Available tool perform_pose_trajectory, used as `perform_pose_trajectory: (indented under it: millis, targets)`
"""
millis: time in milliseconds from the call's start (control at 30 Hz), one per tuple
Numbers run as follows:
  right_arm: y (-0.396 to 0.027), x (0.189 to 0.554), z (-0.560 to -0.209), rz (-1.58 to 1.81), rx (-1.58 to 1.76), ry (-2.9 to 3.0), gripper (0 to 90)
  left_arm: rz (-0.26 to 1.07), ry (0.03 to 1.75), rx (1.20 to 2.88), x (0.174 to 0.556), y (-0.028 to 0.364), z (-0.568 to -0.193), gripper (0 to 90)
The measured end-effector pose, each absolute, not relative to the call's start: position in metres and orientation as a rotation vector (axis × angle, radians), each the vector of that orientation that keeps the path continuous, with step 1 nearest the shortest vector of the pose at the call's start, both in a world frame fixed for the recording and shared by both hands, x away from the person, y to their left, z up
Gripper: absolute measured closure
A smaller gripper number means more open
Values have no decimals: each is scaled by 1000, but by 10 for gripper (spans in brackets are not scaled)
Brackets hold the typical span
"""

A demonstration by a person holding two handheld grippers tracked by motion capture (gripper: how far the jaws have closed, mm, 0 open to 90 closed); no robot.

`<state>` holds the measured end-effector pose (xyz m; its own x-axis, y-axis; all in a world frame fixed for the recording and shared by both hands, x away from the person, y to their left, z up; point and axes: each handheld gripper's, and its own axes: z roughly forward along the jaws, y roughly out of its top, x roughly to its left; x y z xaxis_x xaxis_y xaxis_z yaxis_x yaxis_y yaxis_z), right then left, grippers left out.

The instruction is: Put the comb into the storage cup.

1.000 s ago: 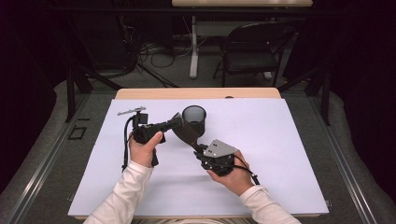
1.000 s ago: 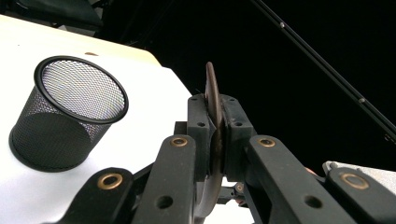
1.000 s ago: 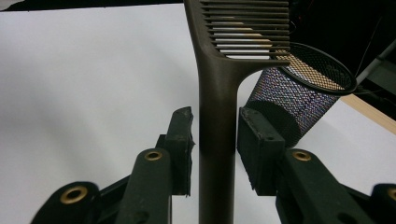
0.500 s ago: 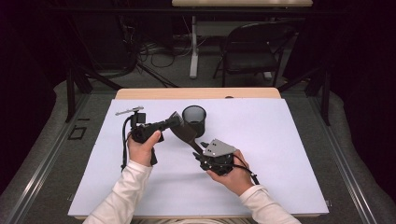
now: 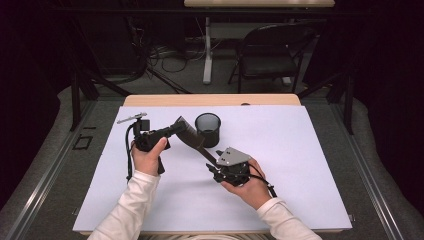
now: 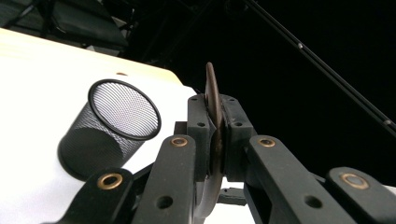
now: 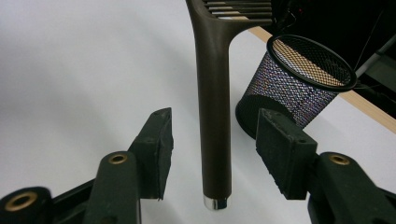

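Looking along the left gripper (image 6: 215,140), its jaws are closed on the thin edge of a brown slotted spatula (image 6: 212,100), a detail too small in the high view. The right gripper (image 7: 212,154) view shows its jaws apart on either side of the spatula's handle, not touching it. Both hands hold their tools low over the white table (image 5: 300,165), just beside the mesh cup (image 5: 208,129).

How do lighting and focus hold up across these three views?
High view: the white table cover is evenly lit, the room behind is dark, and focus is sharp. Left gripper view: the cover blows out to white beside the mesh cup, the background is black, and the near left claw looks soft. Right gripper view: the brown spatula and the cup are crisp, with soft shadows.
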<state>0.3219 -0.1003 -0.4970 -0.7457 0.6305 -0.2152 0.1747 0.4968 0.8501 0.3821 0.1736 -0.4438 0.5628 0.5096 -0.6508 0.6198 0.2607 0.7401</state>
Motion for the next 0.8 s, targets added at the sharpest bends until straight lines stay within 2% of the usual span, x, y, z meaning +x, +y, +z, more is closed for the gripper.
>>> perform_pose_trajectory:
  millis: [433, 800]
  targets:
    - [-101, 327, -495, 1198, 626, 2291, 455, -43, 1076, 1355, 382, 182, -442, 846]
    - [-104, 329, -493, 1231, 677, 2287, 406, -6, 1084, 1340, 382, 189, -440, 846]
